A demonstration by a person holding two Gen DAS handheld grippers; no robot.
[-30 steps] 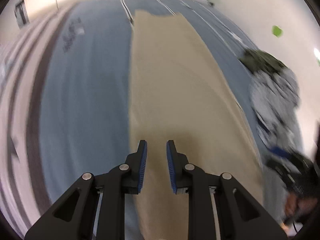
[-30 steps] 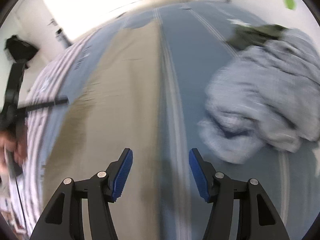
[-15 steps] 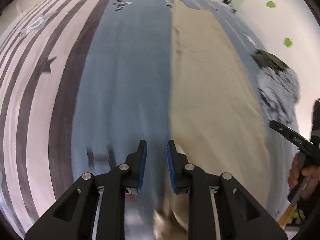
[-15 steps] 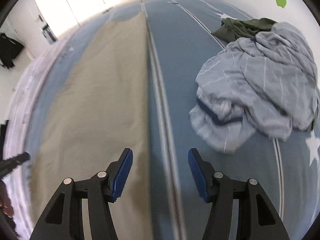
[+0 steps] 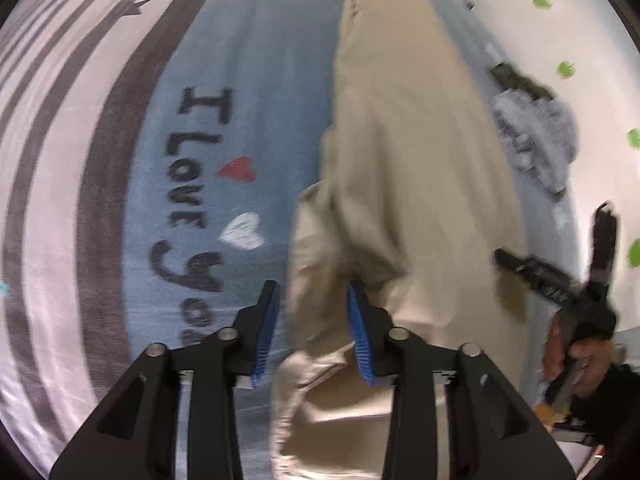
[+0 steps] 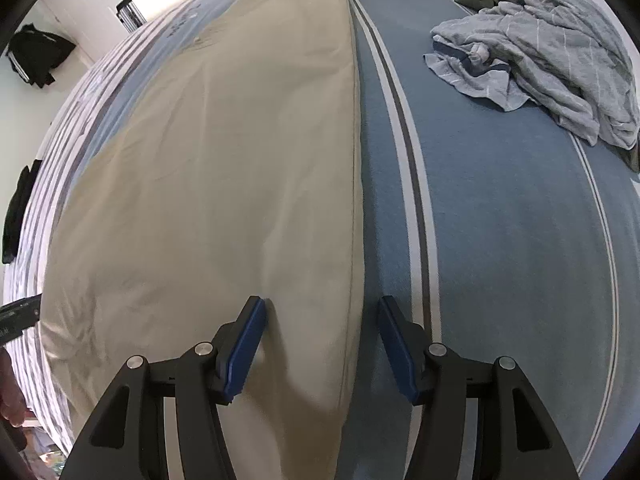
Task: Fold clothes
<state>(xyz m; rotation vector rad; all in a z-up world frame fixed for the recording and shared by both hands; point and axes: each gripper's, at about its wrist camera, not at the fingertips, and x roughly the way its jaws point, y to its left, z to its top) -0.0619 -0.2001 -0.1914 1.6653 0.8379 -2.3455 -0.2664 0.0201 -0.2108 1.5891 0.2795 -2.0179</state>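
Matt beige cloth garment, soft blue printed bedcover

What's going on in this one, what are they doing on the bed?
A person with a hand-held gripper in each hand is working on long beige trousers laid out on a blue bedspread. The left hand-held gripper has just been opening its jaws over the rumpled near end; the cloth lies between them, not pinched. The right hand-held gripper is open, straddling the trousers' right edge. A crumpled grey garment waits to the right, unfolded.
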